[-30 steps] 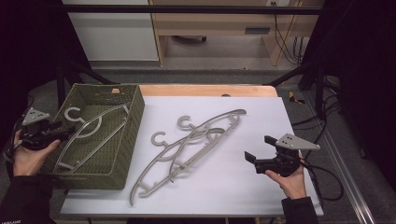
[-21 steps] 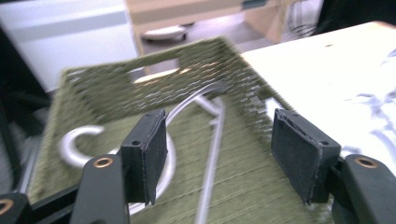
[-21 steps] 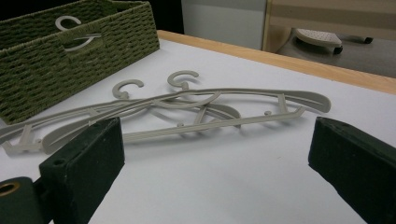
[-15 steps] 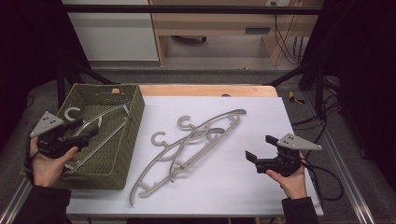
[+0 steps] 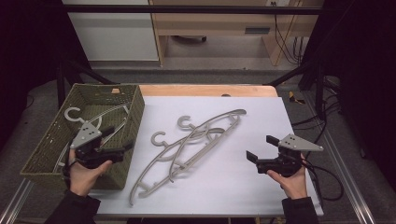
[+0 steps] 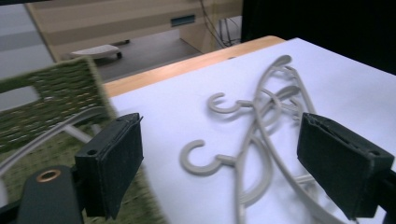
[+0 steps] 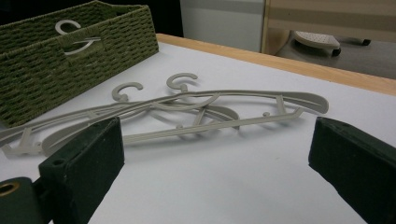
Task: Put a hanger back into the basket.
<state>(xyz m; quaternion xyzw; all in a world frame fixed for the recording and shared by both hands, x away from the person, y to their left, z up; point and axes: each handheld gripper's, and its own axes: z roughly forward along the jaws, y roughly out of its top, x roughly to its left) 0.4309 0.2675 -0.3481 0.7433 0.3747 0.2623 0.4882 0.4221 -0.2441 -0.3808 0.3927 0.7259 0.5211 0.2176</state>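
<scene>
With one hanger (image 5: 95,122) already in the basket (image 5: 135,100), the empty left tongs (image 5: 119,148), just opened wide, must next grip the hangers (image 5: 196,140) at frame centre, while the right tongs (image 5: 254,158) wait open and empty.

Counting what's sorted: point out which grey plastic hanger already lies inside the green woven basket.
The grey plastic hanger beneath the left gripper; the other two hangers lie overlapping on the white table.

Table layout: basket left, hangers centre.
Basket (image 5: 135,105) on table (image 5: 261,196) left edge, one hanger (image 5: 77,114) inside; two overlapping hangers (image 5: 196,140) right of it on the table.
</scene>
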